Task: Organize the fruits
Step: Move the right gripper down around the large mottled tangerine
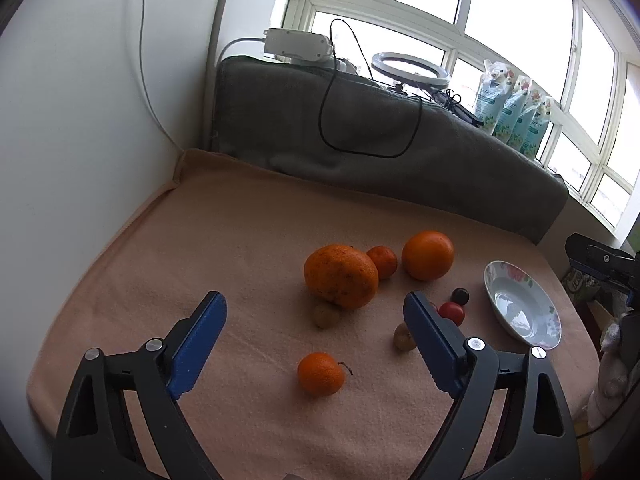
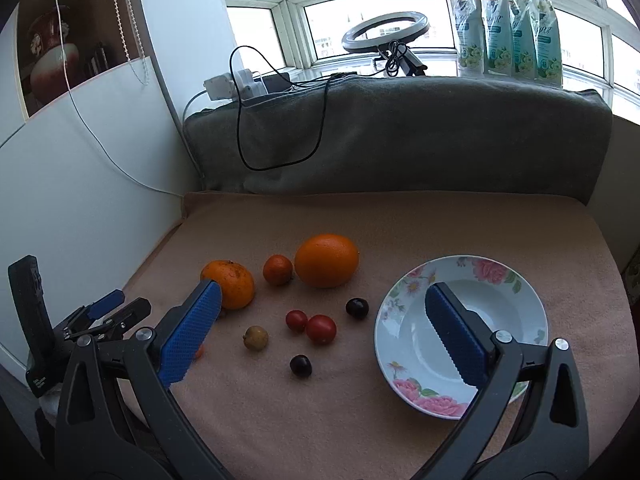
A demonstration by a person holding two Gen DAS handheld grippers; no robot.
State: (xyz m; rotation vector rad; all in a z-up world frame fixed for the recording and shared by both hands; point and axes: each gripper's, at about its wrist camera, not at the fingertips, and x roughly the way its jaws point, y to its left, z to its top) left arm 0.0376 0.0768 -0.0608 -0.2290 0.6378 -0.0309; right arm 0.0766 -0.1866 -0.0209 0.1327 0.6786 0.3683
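My left gripper point(image 1: 314, 300) is open above the pink cloth, and a small stemmed mandarin point(image 1: 320, 374) lies on the cloth between its fingers, untouched. Beyond its tips sit a big rough orange point(image 1: 340, 276), a small mandarin point(image 1: 382, 262) and a smooth orange point(image 1: 428, 255). Two yellowish small fruits point(image 1: 326, 315), a red tomato point(image 1: 452, 313) and a dark cherry point(image 1: 460, 296) lie nearby. My right gripper point(image 2: 323, 290) is open and holds nothing. Its right finger hangs over the empty floral plate point(image 2: 400, 308). Two tomatoes point(image 2: 321, 329) and two dark cherries point(image 2: 301, 365) lie before it.
A grey cushion point(image 2: 400, 140) with a looping black cable backs the table. A ring light point(image 2: 386, 32) and several pouches point(image 2: 508, 28) stand on the windowsill. A white wall point(image 1: 80, 120) closes the left side. The left gripper point(image 2: 120, 306) shows at the right wrist view's left edge.
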